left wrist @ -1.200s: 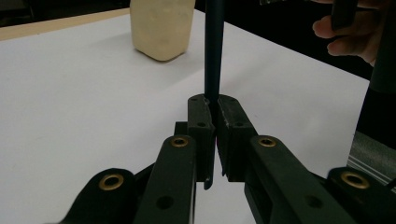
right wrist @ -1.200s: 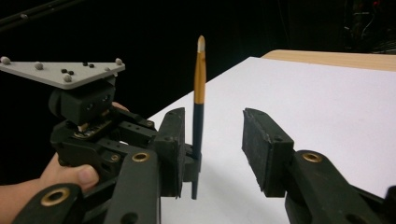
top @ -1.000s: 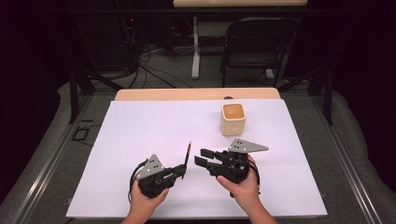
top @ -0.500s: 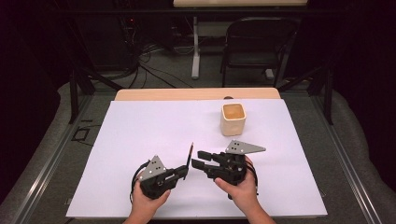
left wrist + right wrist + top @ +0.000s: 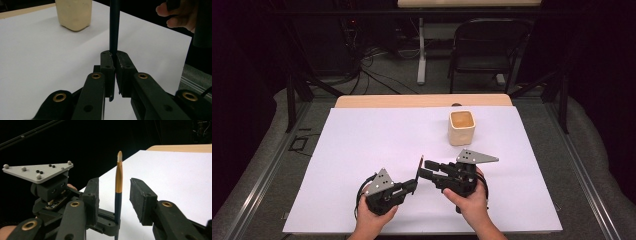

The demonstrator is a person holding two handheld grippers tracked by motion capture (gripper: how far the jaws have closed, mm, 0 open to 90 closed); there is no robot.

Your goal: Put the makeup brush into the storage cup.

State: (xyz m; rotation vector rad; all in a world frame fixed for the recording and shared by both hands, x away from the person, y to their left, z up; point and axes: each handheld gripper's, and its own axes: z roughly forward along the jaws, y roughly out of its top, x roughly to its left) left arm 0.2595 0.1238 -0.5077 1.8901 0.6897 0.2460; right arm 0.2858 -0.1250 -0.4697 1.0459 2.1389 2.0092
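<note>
One skinny paintbrush (image 5: 119, 182) stands upright over the worktop (image 5: 362, 150), pinched by your left gripper (image 5: 114, 56). Right gripper (image 5: 113, 195) jaws, just closing, straddle it untouched. It's light, stiff, slippery; grab the dark handle.

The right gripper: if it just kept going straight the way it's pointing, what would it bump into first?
Most likely the paintbrush, which stands upright between the open jaws of the right gripper. Just behind it is the left gripper, shut on the brush's handle. Depth is hard to judge here.
</note>
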